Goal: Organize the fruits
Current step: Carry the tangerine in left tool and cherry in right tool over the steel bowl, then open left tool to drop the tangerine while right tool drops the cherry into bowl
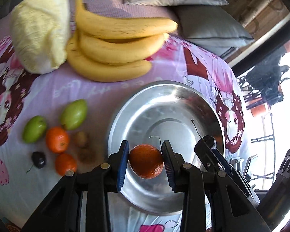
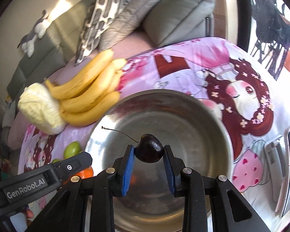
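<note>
A steel bowl (image 1: 183,100) sits on the pink printed bedsheet; it also shows in the right wrist view (image 2: 203,119). My left gripper (image 1: 146,161) is shut on an orange tangerine (image 1: 146,161) over the bowl's near side. My right gripper (image 2: 149,153) is shut on a dark cherry (image 2: 149,150) with a long stem, held above the bowl. Loose on the sheet to the left lie two green fruits (image 1: 73,114) (image 1: 34,128), two tangerines (image 1: 57,139) (image 1: 65,164), a kiwi (image 1: 81,139) and a cherry (image 1: 38,159).
A bunch of bananas (image 1: 116,44) and a pale cabbage (image 1: 40,29) lie beyond the bowl. Grey cushions (image 1: 208,25) stand at the back. The right gripper (image 1: 212,154) reaches in beside the bowl's right rim. A window is at far right.
</note>
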Demonstrator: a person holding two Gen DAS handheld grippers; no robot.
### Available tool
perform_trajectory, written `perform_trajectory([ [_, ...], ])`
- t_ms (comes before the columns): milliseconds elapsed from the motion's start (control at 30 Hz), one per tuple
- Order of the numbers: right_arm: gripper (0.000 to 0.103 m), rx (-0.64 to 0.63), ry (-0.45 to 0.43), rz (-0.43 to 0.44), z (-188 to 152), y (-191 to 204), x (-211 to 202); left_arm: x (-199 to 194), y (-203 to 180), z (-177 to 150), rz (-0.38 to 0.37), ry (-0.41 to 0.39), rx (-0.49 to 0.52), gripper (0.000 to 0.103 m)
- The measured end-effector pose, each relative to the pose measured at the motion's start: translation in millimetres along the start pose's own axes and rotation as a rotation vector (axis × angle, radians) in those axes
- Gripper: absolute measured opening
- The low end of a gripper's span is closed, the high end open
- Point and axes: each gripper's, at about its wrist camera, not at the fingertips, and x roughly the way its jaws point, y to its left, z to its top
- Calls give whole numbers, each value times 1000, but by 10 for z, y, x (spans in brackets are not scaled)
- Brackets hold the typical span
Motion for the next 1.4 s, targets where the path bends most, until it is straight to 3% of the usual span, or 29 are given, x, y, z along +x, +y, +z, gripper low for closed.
perform_trajectory([
  [267,33,36,20,-58,97,-232,97,417,-191,137,32,79,24,37],
  [600,33,32,40,-82,155,-295,185,659,-286,235,51,97,29,37],
  [1100,36,10,60,-109,159,-260,168,432,-260,295,64,53,22,38],
  [1167,44,-2,47,-111,160,-235,125,372,-233,286,74,42,23,44],
  [1333,49,-21,50,-117,144,-179,104,169,-113,247,114,-5,11,60],
  [1400,57,-34,48,-115,133,-148,86,81,-27,222,148,-35,3,67],
])
